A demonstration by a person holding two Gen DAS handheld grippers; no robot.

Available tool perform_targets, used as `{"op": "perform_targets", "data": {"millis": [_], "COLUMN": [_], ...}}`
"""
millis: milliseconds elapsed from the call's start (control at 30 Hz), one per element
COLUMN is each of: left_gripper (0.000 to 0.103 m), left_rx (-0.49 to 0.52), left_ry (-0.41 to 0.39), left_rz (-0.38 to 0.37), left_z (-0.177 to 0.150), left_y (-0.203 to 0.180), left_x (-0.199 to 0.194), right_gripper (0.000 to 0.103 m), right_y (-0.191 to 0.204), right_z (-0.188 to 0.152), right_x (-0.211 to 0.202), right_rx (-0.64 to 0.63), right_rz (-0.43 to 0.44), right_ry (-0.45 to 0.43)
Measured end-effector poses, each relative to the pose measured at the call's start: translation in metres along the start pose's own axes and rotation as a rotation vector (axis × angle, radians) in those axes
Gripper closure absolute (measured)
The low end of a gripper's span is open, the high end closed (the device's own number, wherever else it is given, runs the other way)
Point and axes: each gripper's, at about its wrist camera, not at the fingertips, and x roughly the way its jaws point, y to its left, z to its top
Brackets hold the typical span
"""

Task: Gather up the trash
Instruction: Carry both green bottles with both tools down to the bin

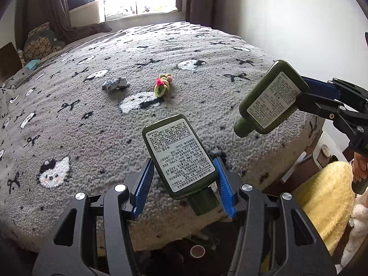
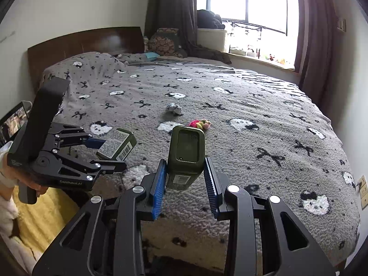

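My left gripper [image 1: 184, 179] is shut on a dark green bottle [image 1: 179, 154] with a white label, cap toward the camera, held above the bed's near edge. My right gripper [image 2: 185, 177] is shut on a second green bottle [image 2: 186, 154]. In the left wrist view the right gripper [image 1: 303, 92] shows at the right, its bottle [image 1: 269, 99] tilted cap down. In the right wrist view the left gripper [image 2: 110, 154] shows at the left with its bottle [image 2: 116, 143]. On the blanket lie a pink-and-yellow scrap [image 1: 162, 84] and a grey crumpled scrap [image 1: 115, 84].
The bed has a grey blanket [image 1: 207, 46] with cat and bow patterns. A wooden headboard [image 2: 87, 41] and pillows stand at the far end, a window [image 2: 248, 0] with curtains behind. Yellow fabric [image 1: 326, 197] lies beside the bed. A wall [image 1: 287, 11] runs along one side.
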Motion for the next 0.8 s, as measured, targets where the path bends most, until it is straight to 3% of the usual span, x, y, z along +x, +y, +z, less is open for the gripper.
{"op": "perform_targets", "data": {"millis": [300,800], "left_gripper": [0.053,0.053], "left_rx": [-0.036,-0.161], "left_ry": [0.063,0.326], "left_rz": [-0.051,-0.133], "left_z": [-0.078,-0.185], "left_y": [-0.010,-0.012], "left_x": [-0.008,0.062], "right_gripper": [0.069,0.069], "right_y": [0.027,0.064], "right_z": [-0.058,-0.159], "right_x": [-0.020,0.047], "right_rx": [0.056,0.186], "right_rz": [0.083,0.178], "right_ry": [0.089,0.372]}}
